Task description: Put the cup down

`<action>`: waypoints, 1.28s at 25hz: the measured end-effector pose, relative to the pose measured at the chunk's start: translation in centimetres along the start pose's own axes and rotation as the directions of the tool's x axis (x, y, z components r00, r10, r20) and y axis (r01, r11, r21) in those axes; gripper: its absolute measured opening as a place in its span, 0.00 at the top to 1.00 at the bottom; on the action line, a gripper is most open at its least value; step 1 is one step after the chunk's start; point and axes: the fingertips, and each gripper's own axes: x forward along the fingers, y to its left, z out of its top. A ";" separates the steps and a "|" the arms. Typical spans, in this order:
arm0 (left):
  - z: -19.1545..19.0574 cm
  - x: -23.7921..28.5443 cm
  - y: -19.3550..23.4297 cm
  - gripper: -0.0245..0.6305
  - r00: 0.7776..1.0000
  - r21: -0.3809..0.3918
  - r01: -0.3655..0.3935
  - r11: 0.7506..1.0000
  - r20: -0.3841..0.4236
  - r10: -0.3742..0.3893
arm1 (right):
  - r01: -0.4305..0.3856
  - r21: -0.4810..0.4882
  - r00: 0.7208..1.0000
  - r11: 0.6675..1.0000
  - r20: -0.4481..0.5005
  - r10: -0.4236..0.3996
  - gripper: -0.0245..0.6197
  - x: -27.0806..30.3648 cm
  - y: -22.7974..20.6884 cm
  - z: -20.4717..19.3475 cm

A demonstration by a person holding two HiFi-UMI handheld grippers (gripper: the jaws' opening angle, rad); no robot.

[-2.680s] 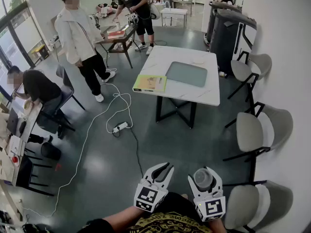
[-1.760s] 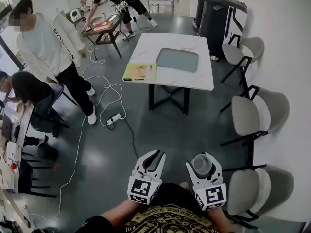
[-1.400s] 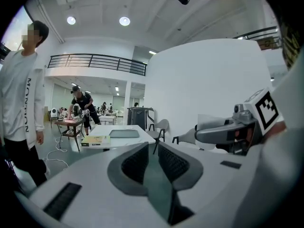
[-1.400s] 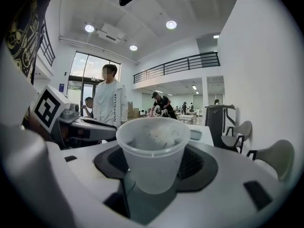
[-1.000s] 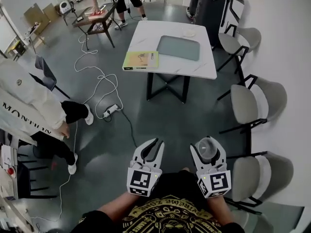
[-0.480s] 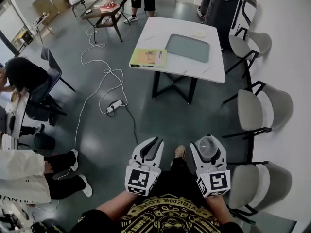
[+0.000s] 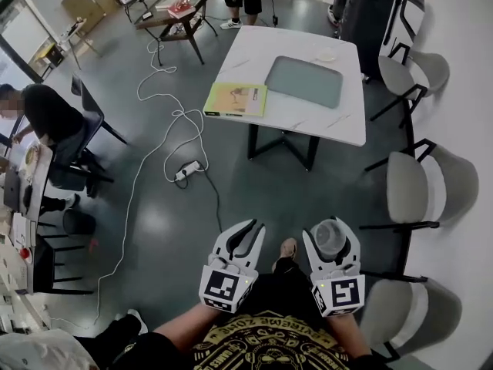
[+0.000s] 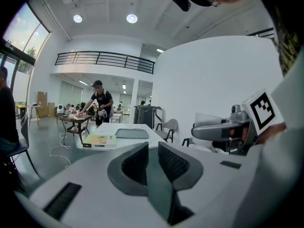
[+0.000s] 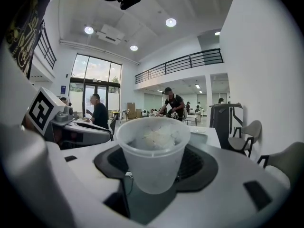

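Head view told the story: you had been walking, and the white table (image 7: 302, 123) had drawn somewhat closer and grown in the frame over the last few seconds. The person in the white jacket who had stood at the left had slid out; only a pale sleeve (image 7: 31, 353) remained in the bottom corner. Your shoe (image 7: 288, 248) showed between the grippers, mid-stride by the look of it.

What had not changed mattered more. Your right gripper (image 7: 331, 228) was still clamped on the cup (image 7: 329, 240), its jaws held wide around the translucent wall. The cup sat upright with something pale inside. It hung over bare floor, well apart from the table. So, as I judged it, you were still carrying it and the put-down had not begun.

Your left gripper (image 7: 246, 232) carried nothing, its ribbed pads a narrow gap apart.

The count, then:
- One cup and two grippers.
- One white table, bearing one grey tray (image 7: 304, 82), one yellow-green book (image 7: 236, 99) at its near-left corner and one small white dish (image 7: 327, 55) at the far side.
- Three grey chairs (image 7: 422, 182) along the right wall.
- One power strip (image 7: 189, 171) on the floor, with its white cable.
- One seated person (image 7: 46, 114) at the left.
- One more person, cropped, by the far dark table at the top.
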 end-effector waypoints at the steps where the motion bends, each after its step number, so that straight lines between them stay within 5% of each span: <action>1: 0.2 0.8 0.0 0.85 1.000 -0.004 -0.003 1.000 -0.005 0.003 | -0.006 0.000 1.000 1.000 -0.001 0.006 0.55 0.5 -0.6 0.0; 16: 3.7 11.2 -0.9 0.85 0.998 0.028 -0.058 0.998 -0.010 0.059 | -0.077 -0.009 0.997 0.997 0.017 0.077 0.55 6.3 -9.8 0.6; 32: 4.6 14.6 -0.4 0.85 0.995 0.034 -0.097 0.995 -0.028 0.097 | -0.115 0.001 0.993 0.993 0.001 0.115 0.55 9.0 -12.6 0.3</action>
